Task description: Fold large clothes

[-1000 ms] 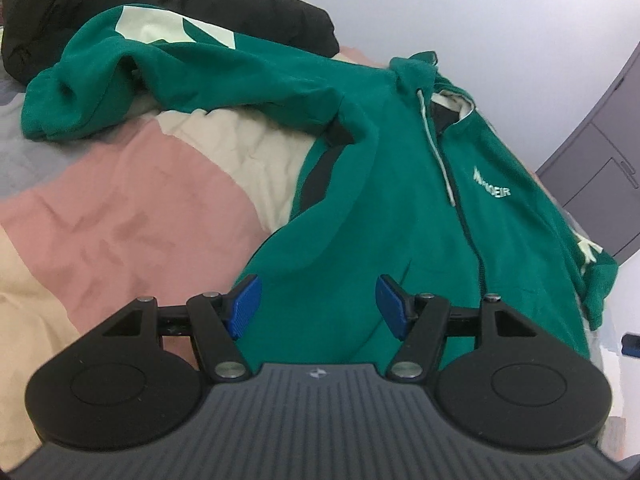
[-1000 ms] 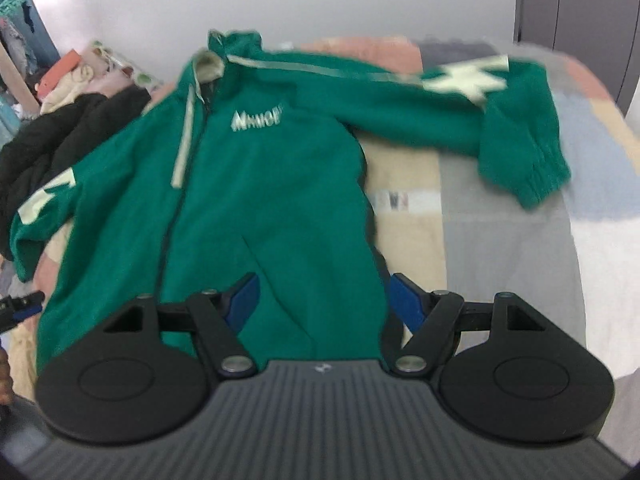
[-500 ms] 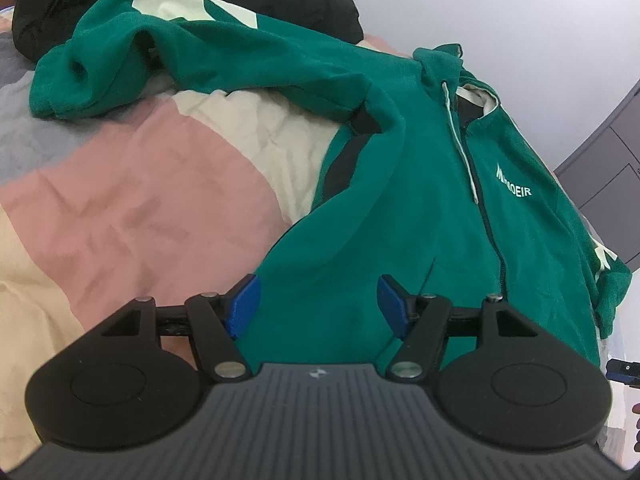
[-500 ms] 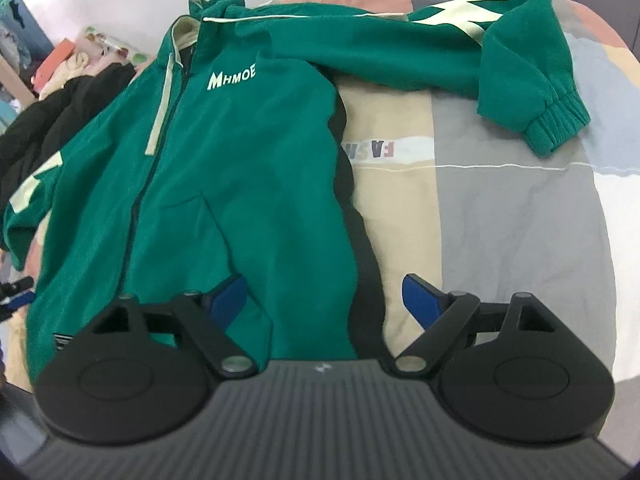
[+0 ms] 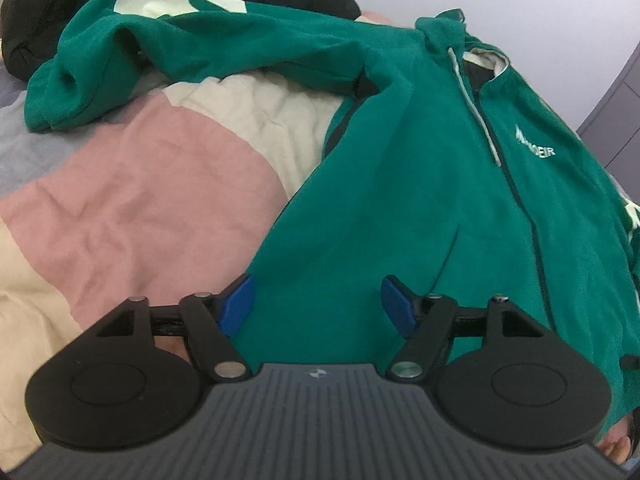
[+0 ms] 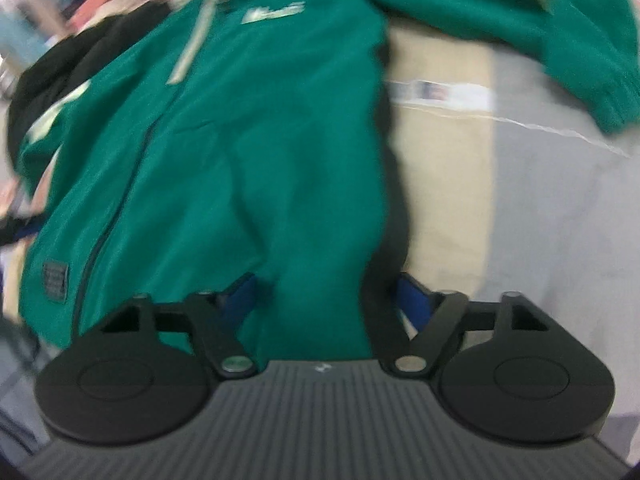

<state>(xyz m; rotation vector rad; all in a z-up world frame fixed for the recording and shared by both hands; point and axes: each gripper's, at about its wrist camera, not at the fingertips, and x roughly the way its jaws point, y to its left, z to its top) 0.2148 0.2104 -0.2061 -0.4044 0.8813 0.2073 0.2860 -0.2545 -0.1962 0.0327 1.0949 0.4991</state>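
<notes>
Green jacket [image 5: 400, 208] flat on bed [image 5: 152, 184]. Left gripper [image 5: 316, 300] jaws spread over hem corner; right gripper [image 6: 326, 300] jaws closing, hem edge between, unpinched.

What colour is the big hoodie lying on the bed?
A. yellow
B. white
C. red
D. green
D. The hoodie spread flat on the patchwork bedcover is green, with only small pale markings on its chest and sleeves.
</notes>
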